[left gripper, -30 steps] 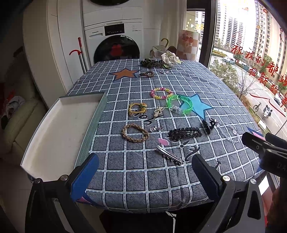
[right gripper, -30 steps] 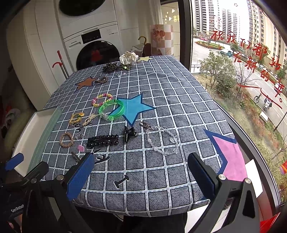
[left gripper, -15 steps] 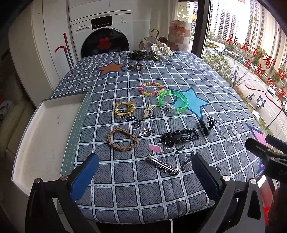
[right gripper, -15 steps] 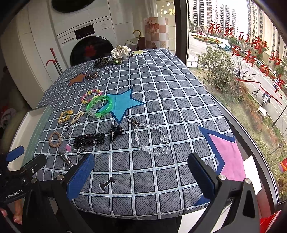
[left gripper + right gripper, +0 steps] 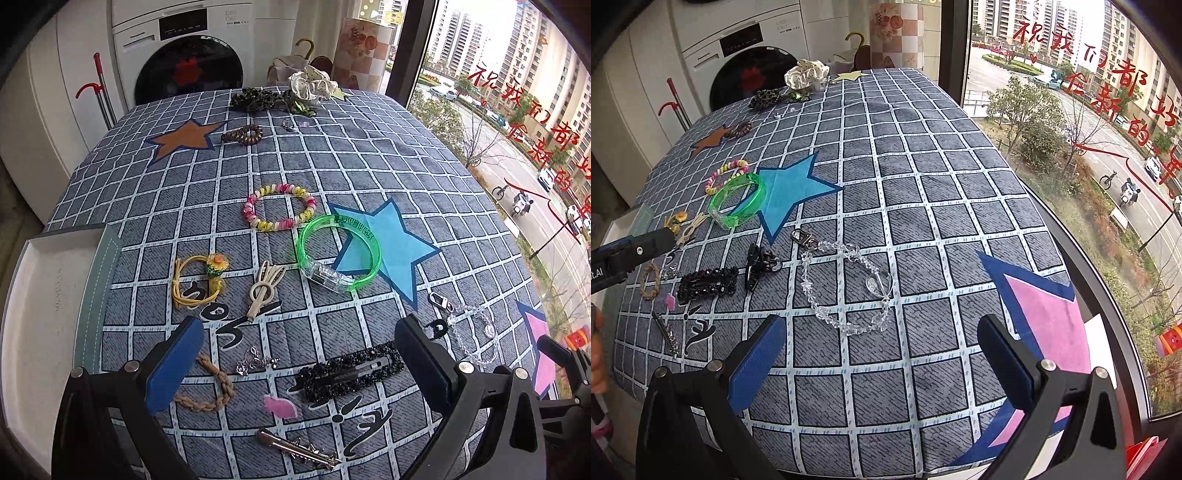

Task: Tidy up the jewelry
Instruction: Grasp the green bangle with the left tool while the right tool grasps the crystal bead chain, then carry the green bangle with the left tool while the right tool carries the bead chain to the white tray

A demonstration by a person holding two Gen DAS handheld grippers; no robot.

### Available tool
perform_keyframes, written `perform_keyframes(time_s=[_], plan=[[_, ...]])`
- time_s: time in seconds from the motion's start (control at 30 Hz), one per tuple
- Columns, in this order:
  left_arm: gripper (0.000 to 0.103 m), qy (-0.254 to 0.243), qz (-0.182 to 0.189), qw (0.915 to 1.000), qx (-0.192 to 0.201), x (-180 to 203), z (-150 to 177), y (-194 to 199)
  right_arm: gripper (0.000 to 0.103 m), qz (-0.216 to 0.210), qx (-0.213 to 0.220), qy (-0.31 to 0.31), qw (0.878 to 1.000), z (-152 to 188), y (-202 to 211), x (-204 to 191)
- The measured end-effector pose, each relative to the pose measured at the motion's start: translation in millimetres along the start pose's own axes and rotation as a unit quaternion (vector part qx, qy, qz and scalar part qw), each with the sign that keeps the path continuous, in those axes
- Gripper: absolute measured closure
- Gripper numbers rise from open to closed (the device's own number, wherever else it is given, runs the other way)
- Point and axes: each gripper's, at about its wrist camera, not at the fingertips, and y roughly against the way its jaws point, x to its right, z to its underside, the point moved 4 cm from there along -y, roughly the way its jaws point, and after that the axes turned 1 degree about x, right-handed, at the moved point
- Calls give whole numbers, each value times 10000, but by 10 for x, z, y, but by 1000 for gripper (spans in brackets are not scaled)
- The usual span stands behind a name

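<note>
Left gripper [image 5: 299, 365]: jaws spread wide, holding nothing, hovering over the near edge of the surface [image 5: 369, 155]. Between its fingers lie a black beaded hair clip [image 5: 351, 373], a small silver charm [image 5: 255, 362], and a braided tan bracelet [image 5: 210, 387] partly hidden behind the blue pad.

Right gripper [image 5: 882, 358]: likewise wide apart and empty, above a clear crystal bead chain [image 5: 846, 291] with a metal clasp.

White tray [image 5: 40, 314], at the surface's left edge: nothing visible inside; its near end is cut off.

Green bangle [image 5: 340, 254]: printed lettering on the band, too small to read. It lies on a blue star.

Washing machine [image 5: 184, 48] behind: brand wording illegible. Red handwritten characters run across the window [image 5: 524, 122].
</note>
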Motion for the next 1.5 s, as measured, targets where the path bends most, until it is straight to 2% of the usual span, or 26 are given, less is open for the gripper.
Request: perform_keyframes(time_s=[0.3,0.5,0.67,0.7,0.73,0.8,0.83,0.97,1.0,1.07,1.1,1.13,1.2,1.23,1.5], plan=[[0,-229,-49,9996,-163,152,-295,-419,0,0,-219,243,9995,-99,-294,20],[0,-99,-198,9997,-140,81,-479,-578,0,77,-127,152,9998,-184,-348,118],[9,58,-93,9991,-399,-5,-514,-769,0,39,-169,255,9995,-263,-467,108],[18,78,-70,9989,-454,-8,-512,-802,0,21,-184,302,9994,-274,-493,87],[23,87,-33,9986,-529,-4,-507,-837,1,-14,-204,344,9992,-280,-522,63],[25,65,-19,9985,-544,24,-499,-866,5,-14,-217,412,9989,-309,-588,11],[32,-20,-35,9986,-536,53,-500,-870,9,4,-149,477,9988,-326,-591,-21],[50,-289,-110,9982,-517,151,-511,-870,22,-123,-70,666,9977,-373,-590,-136],[60,-342,-125,9980,-510,165,-513,-868,28,-160,-60,718,9973,-382,-586,-166],[72,-444,-116,9977,-496,194,-507,-855,38,-216,-58,788,9966,-397,-579,-215],[86,-489,-118,9975,-490,206,-503,-851,48,-244,-58,817,9963,-400,-572,-236],[89,-510,-80,9975,-493,213,-497,-845,55,-271,-55,852,9960,-404,-565,-262],[89,-469,16,9977,-487,213,-490,-830,86,-339,-60,919,9952,-404,-550,-307],[89,-440,56,9979,-481,210,-490,-822,97,-317,-57,941,9950,-398,-545,-323],[89,-334,350,9985,-261,196,-470,-542,98,-493,125,565,9971,-387,-354,-237]])
